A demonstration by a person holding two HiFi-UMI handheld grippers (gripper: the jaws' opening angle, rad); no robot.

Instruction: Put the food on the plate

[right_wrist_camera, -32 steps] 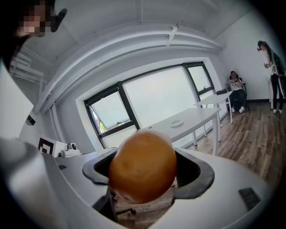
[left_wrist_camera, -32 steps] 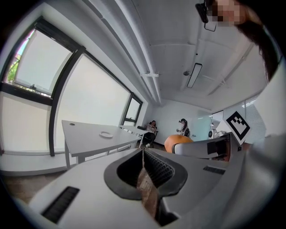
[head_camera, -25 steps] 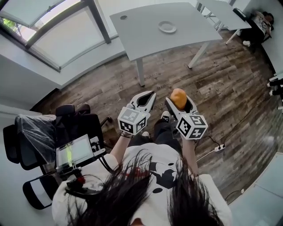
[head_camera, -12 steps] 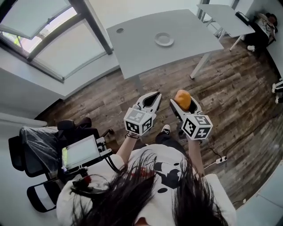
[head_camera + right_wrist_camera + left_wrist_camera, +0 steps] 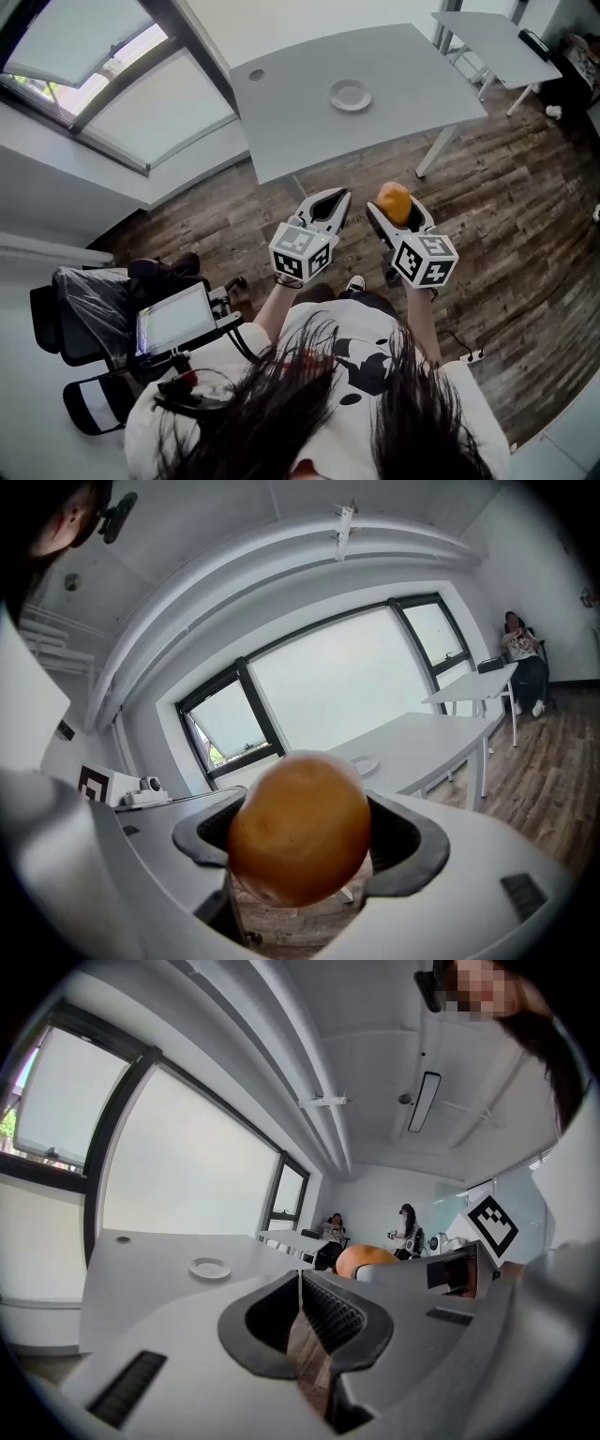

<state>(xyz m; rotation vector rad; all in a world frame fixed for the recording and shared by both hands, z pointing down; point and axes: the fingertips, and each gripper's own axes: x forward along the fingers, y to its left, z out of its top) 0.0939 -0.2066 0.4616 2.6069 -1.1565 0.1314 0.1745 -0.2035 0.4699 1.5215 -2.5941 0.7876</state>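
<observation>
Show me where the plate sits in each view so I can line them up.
Head view: plate upper centre, on the grey table.
Left gripper view: plate left of centre, on the tabletop.
Right gripper view: plate near centre, just above and to the right of the orange food.
Shared landmark: the grey table.

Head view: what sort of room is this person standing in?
Most likely an office or lab workroom: plain grey desks on a wood-plank floor, a black office chair nearby, and big windows along one wall.
</observation>
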